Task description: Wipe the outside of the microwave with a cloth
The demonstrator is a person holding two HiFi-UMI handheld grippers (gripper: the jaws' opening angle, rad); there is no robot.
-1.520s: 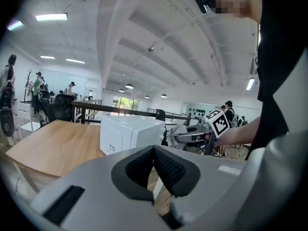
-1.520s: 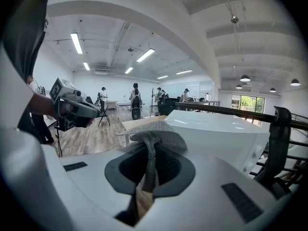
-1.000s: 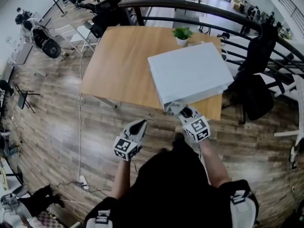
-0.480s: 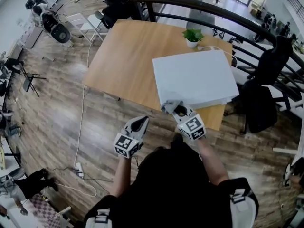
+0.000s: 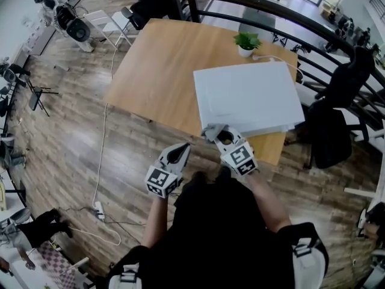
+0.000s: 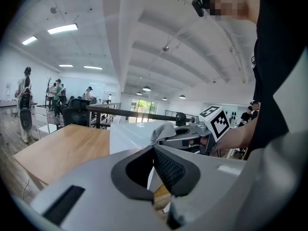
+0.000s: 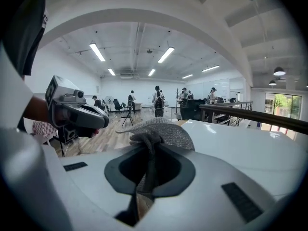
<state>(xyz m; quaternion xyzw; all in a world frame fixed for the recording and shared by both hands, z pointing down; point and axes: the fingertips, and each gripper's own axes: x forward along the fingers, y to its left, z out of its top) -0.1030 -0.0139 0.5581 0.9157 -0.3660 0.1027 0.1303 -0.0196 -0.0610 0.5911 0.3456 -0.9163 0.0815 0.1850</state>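
A white microwave (image 5: 246, 98) stands on the wooden table (image 5: 156, 71), near its right front corner. My right gripper (image 5: 220, 135) is shut on a grey cloth (image 7: 159, 131), which lies against the microwave's near left corner (image 7: 226, 134). The same cloth (image 5: 212, 131) shows as a small grey bunch at that corner in the head view. My left gripper (image 5: 178, 155) hangs in front of the table, left of the right one, with its jaws closed together on nothing. The left gripper view shows the right gripper (image 6: 185, 138) with the cloth (image 6: 163, 129) against the white box.
A small potted plant (image 5: 246, 43) stands at the table's far edge behind the microwave. A dark railing (image 5: 301, 23) curves behind the table, with a black office chair (image 5: 334, 131) to the right. A white cable (image 5: 102, 155) and power strip (image 5: 97, 209) lie on the wood floor at left.
The right gripper with the cloth has slid a little left along the microwave's front lower edge to its near left corner. The left gripper has stayed roughly where it was.
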